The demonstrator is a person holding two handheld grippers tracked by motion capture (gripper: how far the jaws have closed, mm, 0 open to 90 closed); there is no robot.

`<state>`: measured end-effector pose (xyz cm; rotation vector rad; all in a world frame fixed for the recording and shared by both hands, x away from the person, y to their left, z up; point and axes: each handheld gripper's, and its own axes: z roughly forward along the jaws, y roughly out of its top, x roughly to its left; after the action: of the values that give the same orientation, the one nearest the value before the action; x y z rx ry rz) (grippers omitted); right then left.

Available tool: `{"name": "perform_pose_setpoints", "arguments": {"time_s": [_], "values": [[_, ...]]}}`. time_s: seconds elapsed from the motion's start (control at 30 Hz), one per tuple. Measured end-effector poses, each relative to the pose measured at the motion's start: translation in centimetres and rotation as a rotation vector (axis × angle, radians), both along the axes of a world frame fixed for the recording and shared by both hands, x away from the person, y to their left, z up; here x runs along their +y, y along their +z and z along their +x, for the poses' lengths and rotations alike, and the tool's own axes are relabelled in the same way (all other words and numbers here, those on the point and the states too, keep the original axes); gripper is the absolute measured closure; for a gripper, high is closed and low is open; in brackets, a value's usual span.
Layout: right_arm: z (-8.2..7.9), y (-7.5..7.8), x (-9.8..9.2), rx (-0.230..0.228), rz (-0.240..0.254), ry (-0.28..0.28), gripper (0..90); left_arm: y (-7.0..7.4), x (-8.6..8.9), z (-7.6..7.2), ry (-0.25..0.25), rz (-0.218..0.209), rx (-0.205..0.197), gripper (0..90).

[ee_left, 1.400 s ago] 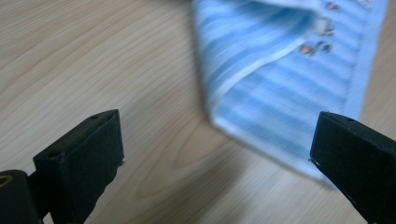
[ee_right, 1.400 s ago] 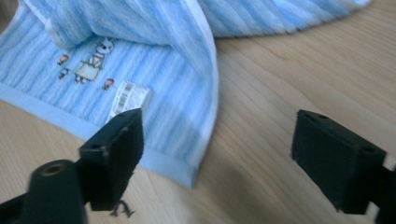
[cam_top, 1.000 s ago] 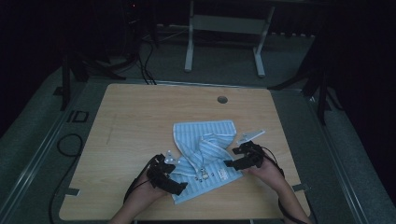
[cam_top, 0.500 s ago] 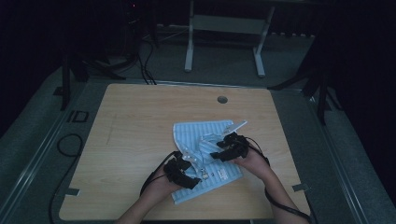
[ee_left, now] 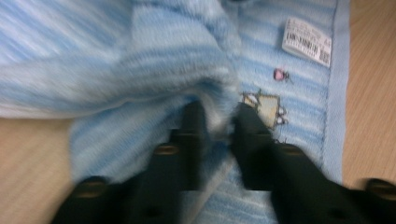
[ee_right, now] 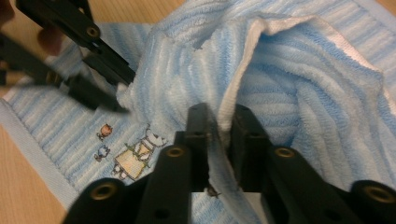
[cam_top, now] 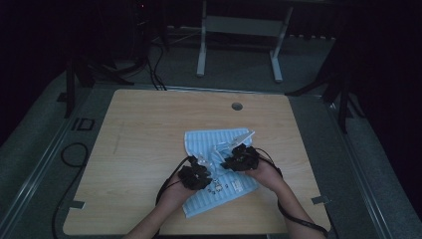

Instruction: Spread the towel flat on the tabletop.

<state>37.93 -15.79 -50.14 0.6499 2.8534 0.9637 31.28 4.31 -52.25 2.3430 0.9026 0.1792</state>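
Both hands have moved in toward the middle of the blue striped towel (cam_top: 219, 169). The left gripper (cam_top: 199, 172) came in from the left, the right gripper (cam_top: 234, 158) from the right. Their jaws were wide before and have just been closing; now each pinches a fold of towel. The towel is bunched up between them
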Motion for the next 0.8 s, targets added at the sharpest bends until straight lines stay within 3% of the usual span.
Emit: {"name": "perform_pose_setpoints", "arguments": {"time_s": [0.17, 0.47, 0.7, 0.8], "values": [[-0.4, 0.4, -0.8, -0.012, 0.016, -0.013, 84.0, 1.3, 0.6, -0.2, -0.01, 0.008, -0.026, 86.9], [-1.3, 1.0, -3.4, -0.021, 0.053, -0.05, 84.3, 3.2, 3.2, 0.2, 0.028, -0.011, -0.049, 87.1], [-1.5, 1.6, -6.4, -0.025, 0.106, -0.11, 84.3, 4.3, 5.2, 1.0, 0.088, -0.027, -0.07, 87.0], [-1.5, 1.7, -7.2, -0.027, 0.117, -0.134, 84.2, 4.3, 5.9, 1.8, 0.109, -0.031, -0.062, 87.0]]}}
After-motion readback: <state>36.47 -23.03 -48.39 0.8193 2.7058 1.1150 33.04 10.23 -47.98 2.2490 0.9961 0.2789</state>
